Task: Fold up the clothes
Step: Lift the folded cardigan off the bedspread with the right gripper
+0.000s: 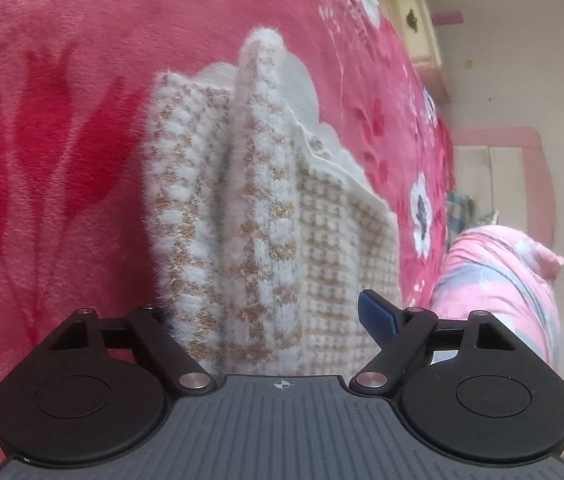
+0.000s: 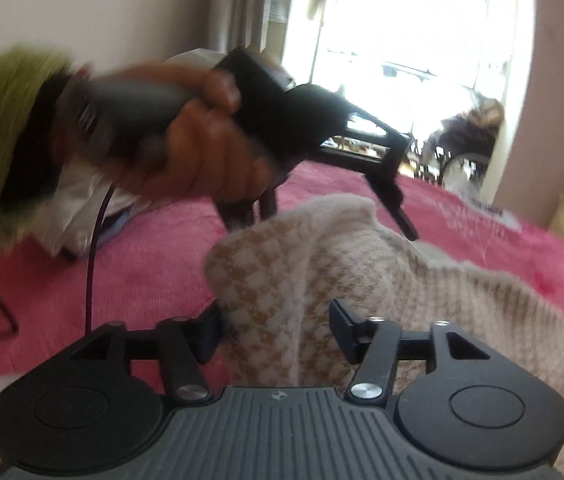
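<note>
The right gripper (image 2: 278, 330) has its jaws parted around a fold of the cream-and-tan sweater (image 2: 322, 264), not pinching it. Beyond, the left gripper (image 2: 322, 220) hangs wide above the sweater, on the pink blanket (image 2: 154, 264).

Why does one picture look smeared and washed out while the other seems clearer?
Right wrist view: the hand holding the other gripper is motion-blurred, and the window glares to white. Left wrist view: the sweater is fairly sharp; fisheye bends the pink blanket at the edges.
</note>
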A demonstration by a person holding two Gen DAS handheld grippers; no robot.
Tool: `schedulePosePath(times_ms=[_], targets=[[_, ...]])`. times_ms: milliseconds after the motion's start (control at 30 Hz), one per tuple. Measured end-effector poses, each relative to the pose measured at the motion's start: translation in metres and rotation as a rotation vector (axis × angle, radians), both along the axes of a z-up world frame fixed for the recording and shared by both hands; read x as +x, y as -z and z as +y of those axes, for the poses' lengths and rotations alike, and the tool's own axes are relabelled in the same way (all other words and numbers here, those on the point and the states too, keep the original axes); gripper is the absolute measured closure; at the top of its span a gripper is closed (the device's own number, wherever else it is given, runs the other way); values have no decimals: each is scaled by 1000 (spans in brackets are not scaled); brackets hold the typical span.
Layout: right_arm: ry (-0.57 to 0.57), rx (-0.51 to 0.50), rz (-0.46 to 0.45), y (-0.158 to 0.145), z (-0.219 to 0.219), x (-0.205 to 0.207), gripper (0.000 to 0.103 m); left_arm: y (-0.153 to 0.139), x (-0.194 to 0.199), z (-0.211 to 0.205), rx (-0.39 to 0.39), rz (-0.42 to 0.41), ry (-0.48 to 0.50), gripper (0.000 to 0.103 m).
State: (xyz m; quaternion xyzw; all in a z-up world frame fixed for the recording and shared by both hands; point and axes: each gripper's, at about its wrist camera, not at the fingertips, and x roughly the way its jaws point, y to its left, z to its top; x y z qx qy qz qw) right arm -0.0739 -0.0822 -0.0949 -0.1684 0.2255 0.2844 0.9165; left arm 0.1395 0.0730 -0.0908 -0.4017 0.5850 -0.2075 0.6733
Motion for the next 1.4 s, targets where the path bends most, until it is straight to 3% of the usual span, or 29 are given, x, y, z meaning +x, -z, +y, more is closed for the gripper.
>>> schedulePosePath(times_ms=[167,300,367,500,533,800,1033,1300,1400], targets=[[-56,-191,-168,14,25,-19,27,-5,2,-3,0,23,8,20],[-8,-371,-263,37,51,-22,17,-7,2,-2,-7,30,7,20],[45,-417,-273,46,60,-16,17,-8,2,-2,-11,34,6,20],[157,-404,-237,49,65,4,21,-9,0,-3,-19,33,4,20],[179,-386,-225,47,63,9,31,-9,0,-3,-24,30,4,21],[207,-170,-62,20,35,19,62,-17,-4,-5,-34,-20,18,23],[264,158,101,-15,-16,33,70,-41,-8,-23,-34,-107,50,23],[304,442,145,-30,-57,44,71,-72,-9,-52,-7,-206,98,22],[319,502,131,-38,-72,42,71,-83,-9,-66,2,-237,118,20]])
